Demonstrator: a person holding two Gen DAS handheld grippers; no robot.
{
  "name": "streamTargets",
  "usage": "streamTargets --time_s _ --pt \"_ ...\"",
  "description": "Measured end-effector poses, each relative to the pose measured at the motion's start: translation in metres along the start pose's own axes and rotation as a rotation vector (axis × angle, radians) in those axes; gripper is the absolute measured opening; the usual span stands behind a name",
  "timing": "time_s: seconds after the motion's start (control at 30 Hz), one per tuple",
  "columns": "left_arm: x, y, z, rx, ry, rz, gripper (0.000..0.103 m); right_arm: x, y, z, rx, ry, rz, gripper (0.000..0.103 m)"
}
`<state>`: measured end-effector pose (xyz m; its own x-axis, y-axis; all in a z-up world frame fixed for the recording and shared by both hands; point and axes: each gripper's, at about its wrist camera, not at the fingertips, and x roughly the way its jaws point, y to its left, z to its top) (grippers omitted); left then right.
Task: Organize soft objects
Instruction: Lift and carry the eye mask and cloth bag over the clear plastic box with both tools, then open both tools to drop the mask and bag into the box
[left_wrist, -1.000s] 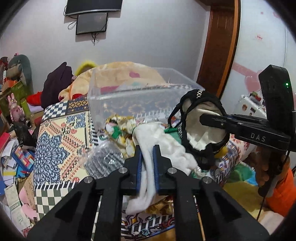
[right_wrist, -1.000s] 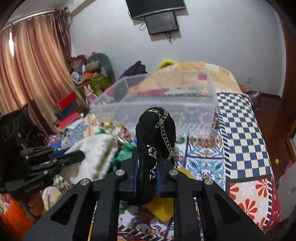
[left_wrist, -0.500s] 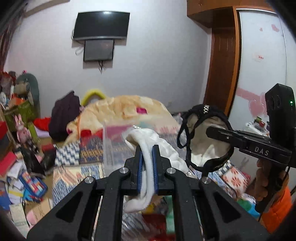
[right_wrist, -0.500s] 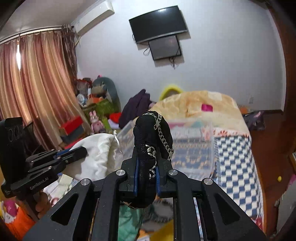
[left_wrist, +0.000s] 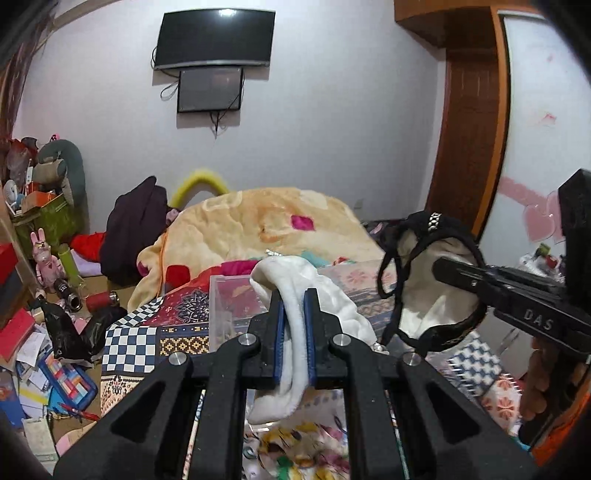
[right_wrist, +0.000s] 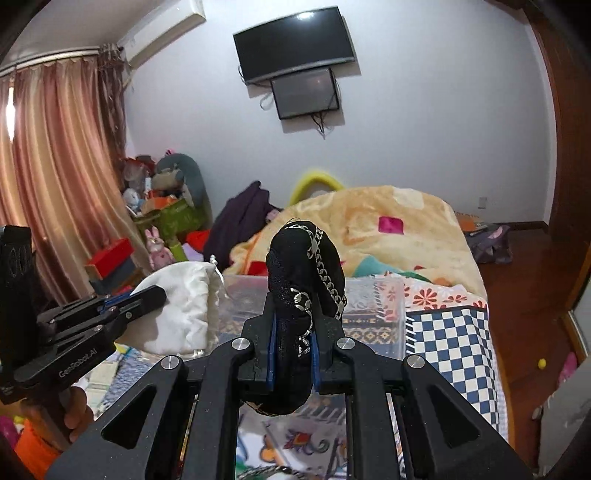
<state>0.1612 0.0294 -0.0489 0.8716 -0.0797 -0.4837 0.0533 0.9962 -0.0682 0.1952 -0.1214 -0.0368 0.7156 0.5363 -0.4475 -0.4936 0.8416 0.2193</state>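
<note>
My left gripper (left_wrist: 294, 301) is shut on a white fleecy cloth (left_wrist: 325, 295) that drapes over and below its jaws; the same cloth (right_wrist: 181, 306) shows at the left of the right wrist view. My right gripper (right_wrist: 292, 306) is shut on a black fabric piece with silver chain trim (right_wrist: 304, 273); in the left wrist view that piece (left_wrist: 428, 291) hangs open with a cream lining. Both are held up above a clear plastic bin (right_wrist: 373, 314) (left_wrist: 229, 306) standing on the patterned bedspread (right_wrist: 454, 332).
A yellow fleece blanket (left_wrist: 266, 225) is heaped behind the bin. Loose patterned fabrics (left_wrist: 303, 450) lie on the bed below the grippers. Toys, boxes and papers (left_wrist: 40, 332) crowd the floor at left. A person's hand (left_wrist: 539, 376) holds the right gripper.
Both grippers rose with their cloths, lifting them off the pile on the bed; the bin now sits lower in both views and the wall and screens fill the top.
</note>
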Motion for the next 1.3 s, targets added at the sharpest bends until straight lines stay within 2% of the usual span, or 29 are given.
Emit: streamTargets --time_s 0.33,0.47,0.67,0.77,0.83,0.9,1.0,1.1,1.17,1.23,1.3 --pt "0.062 0.004 -0.013 -0.003 0.158 0.030 0.009 0.043 -0.018 -0.017 -0.009 0.162 -0.040 0.013" --pt "0.071 0.002 -0.018 0.003 0.194 0.020 0.009 0.050 -0.017 -0.024 -0.033 0.204 -0.043 0.014" --pt "0.070 0.001 -0.021 0.003 0.223 -0.001 0.010 0.048 -0.014 -0.029 -0.063 0.224 -0.050 0.016" --pt "0.064 -0.001 -0.021 0.004 0.217 -0.011 0.014 0.043 -0.014 -0.028 -0.075 0.230 -0.059 0.022" --pt "0.056 0.000 -0.020 -0.002 0.202 -0.022 0.020 0.037 -0.014 -0.028 -0.083 0.226 -0.065 0.029" --pt "0.047 0.000 -0.019 -0.005 0.186 -0.026 0.023 0.030 -0.013 -0.027 -0.092 0.210 -0.074 0.040" --pt "0.031 0.000 -0.016 -0.002 0.149 -0.032 0.028 0.017 -0.010 -0.024 -0.108 0.172 -0.089 0.045" --pt "0.014 0.001 -0.012 -0.011 0.107 -0.039 0.040 0.003 -0.009 -0.020 -0.110 0.137 -0.085 0.049" --pt "0.002 0.003 -0.011 -0.020 0.078 -0.047 0.043 -0.008 -0.005 -0.018 -0.107 0.113 -0.076 0.053" --pt "-0.012 0.003 -0.011 -0.020 0.050 -0.043 0.047 -0.021 -0.001 -0.019 -0.109 0.084 -0.071 0.060" --pt "-0.024 0.005 -0.013 -0.022 0.026 -0.038 0.057 -0.032 0.001 -0.020 -0.110 0.057 -0.069 0.071"
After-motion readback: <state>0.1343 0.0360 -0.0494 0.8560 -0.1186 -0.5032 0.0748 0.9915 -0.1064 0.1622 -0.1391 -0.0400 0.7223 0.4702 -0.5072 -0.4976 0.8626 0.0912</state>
